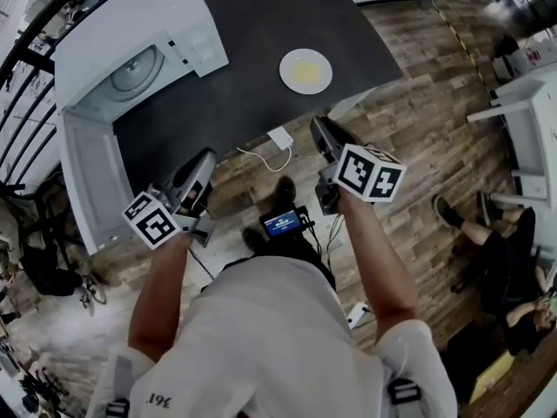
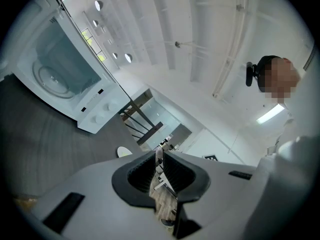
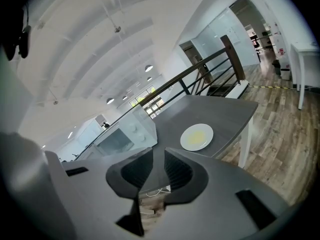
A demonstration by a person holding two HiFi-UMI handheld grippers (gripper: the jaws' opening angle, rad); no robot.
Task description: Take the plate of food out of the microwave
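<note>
A white plate (image 1: 305, 70) with yellow food sits on the dark table (image 1: 244, 33), to the right of the white microwave (image 1: 178, 16). The microwave's door (image 1: 87, 177) hangs open and only the bare glass turntable (image 1: 135, 72) shows inside. My left gripper (image 1: 202, 162) is held off the table's near edge, shut and empty. My right gripper (image 1: 320, 129) is also back from the table, below the plate, shut on nothing. The left gripper view shows its jaws (image 2: 160, 154) together, the microwave (image 2: 60, 74) and the plate (image 2: 124, 152). The right gripper (image 3: 159, 151) faces the plate (image 3: 196, 136) and microwave (image 3: 122, 136).
A white adapter with a cable (image 1: 280, 138) lies on the wooden floor under the table's edge. A person (image 1: 509, 259) sits on the floor at the right near a white shelf unit (image 1: 531, 120). A black railing (image 1: 26, 85) runs along the left.
</note>
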